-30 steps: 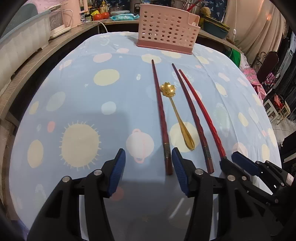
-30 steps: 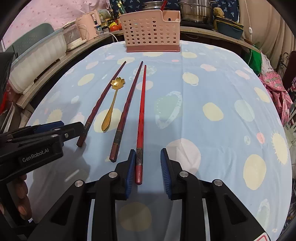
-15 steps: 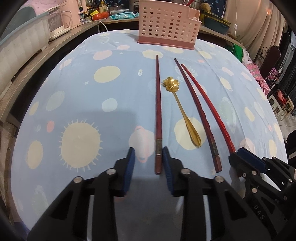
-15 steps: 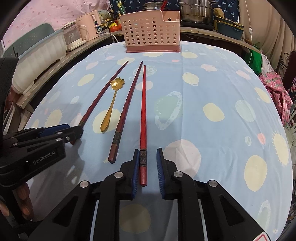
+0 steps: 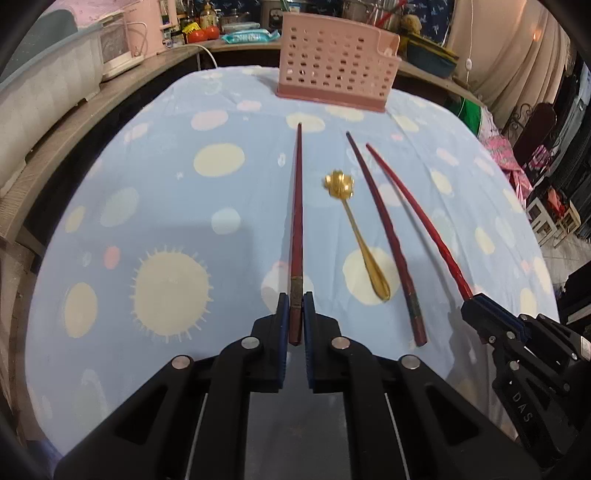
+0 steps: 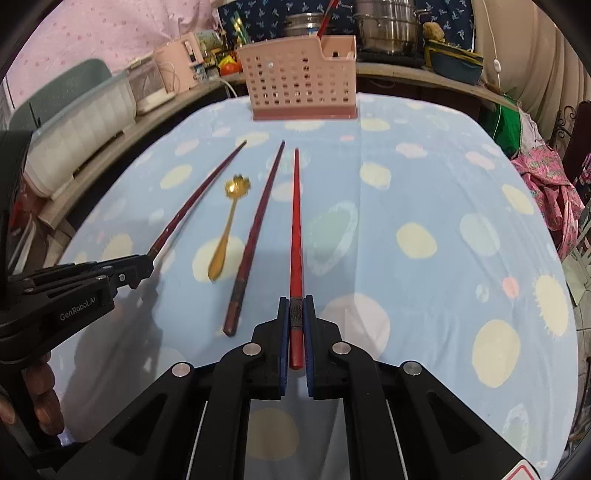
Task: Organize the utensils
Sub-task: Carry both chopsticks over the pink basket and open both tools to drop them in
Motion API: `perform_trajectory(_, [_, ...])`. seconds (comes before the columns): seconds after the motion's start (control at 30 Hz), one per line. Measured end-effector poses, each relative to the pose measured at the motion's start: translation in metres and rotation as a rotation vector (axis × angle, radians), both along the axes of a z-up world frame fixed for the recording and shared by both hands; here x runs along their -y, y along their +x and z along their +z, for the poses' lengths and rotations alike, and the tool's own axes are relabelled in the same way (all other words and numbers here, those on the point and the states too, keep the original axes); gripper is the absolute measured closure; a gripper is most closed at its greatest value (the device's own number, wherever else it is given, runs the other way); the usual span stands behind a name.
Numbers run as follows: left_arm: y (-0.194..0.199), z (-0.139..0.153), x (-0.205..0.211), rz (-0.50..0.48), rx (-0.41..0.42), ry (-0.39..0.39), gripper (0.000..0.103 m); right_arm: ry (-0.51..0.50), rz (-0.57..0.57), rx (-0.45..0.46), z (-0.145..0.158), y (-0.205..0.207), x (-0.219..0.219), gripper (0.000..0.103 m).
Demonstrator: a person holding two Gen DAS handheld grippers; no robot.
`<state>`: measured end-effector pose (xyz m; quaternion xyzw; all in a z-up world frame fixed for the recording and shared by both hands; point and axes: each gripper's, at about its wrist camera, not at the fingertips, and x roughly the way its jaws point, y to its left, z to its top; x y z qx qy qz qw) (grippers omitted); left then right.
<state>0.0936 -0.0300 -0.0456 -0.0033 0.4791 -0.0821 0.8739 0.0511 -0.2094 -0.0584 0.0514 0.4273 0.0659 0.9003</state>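
On the left, the left gripper (image 5: 296, 314) is pinching the thick end of the dark red chopstick (image 5: 296, 221), and its blue pads (image 5: 282, 321) are pressing on both sides of it. This chopstick is pointing away toward the pink basket (image 5: 334, 79), which is standing at the far edge of the table.

Just beside it to the right, the gold spoon (image 5: 356, 236) is lying flat on the blue tablecloth (image 5: 166, 221), with its flower-shaped end toward the basket. Next to the spoon, the second dark chopstick (image 5: 388, 236) is resting free on the cloth, and nothing is touching it.

Further right, the right gripper (image 6: 296, 332) is closing tightly on the near end of the bright red chopstick (image 6: 296, 221), which is also pointing toward the basket. In the left wrist view this gripper is showing at the right edge, with the chopstick coming out of its tip.

Behind the basket, steel pots (image 6: 384, 31) are sitting on the counter.
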Motion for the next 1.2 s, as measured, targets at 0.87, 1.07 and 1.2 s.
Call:
perform_trajectory(0.87, [0.029, 0.149, -0.033, 0.063, 0.288, -0.126, 0.096, 0.142, -0.085, 0.305, 0.143, 0.021, 0.042, 0.096])
perform_trajectory(1.07, [0.036, 0.155, -0.028, 0.052, 0.304, -0.131, 0.096, 0.146, -0.086, 0.31, 0.147, 0.027, 0.044, 0.096])
perform_trajectory(1.2, [0.039, 0.161, -0.03, 0.05, 0.311, -0.143, 0.096, 0.146, -0.088, 0.317, 0.148, 0.028, 0.044, 0.096])
